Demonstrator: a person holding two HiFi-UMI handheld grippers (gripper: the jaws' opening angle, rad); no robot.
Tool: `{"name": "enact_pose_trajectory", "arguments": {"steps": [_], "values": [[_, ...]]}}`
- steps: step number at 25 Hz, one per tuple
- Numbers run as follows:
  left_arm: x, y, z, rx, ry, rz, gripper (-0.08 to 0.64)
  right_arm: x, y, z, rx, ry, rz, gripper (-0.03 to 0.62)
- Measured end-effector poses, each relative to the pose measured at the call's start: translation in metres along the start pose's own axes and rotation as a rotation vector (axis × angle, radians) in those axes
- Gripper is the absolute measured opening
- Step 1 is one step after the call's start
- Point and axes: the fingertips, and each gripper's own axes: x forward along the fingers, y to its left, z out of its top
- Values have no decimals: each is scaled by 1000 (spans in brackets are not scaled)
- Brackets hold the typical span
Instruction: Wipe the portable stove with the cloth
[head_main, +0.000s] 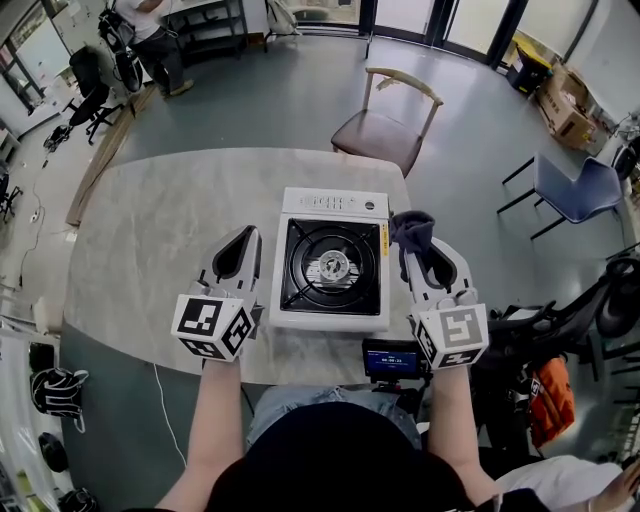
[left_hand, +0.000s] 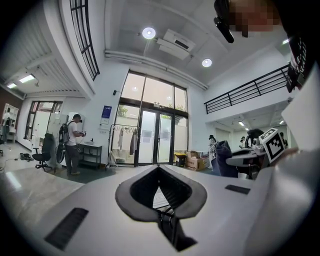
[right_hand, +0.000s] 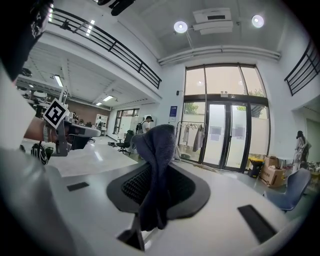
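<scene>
A white portable stove (head_main: 333, 300) with a black burner top sits mid-table, just ahead of the person. In the head view my left gripper (head_main: 249, 234) hovers beside the stove's left edge; in the left gripper view (left_hand: 159, 169) its jaws meet with nothing between them. My right gripper (head_main: 420, 246) hangs by the stove's right edge, shut on a dark blue-grey cloth (head_main: 412, 229). In the right gripper view (right_hand: 156, 167) the cloth (right_hand: 156, 150) stands bunched up from between the jaws. The cloth is off the stove.
The oval stone-look table (head_main: 150, 240) has bare room left of the stove. A small black screen device (head_main: 392, 358) sits at its near edge. A wooden chair (head_main: 388, 135) stands beyond the table, a blue chair (head_main: 575, 190) at right. A person (head_main: 150, 35) stands far back left.
</scene>
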Motion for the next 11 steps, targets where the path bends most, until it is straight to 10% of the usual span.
{"name": "enact_pose_trajectory", "arguments": {"steps": [11], "values": [[-9,-5,7,23,-11,-22,11,-8,7,12,-42,-15,-8,95]]}}
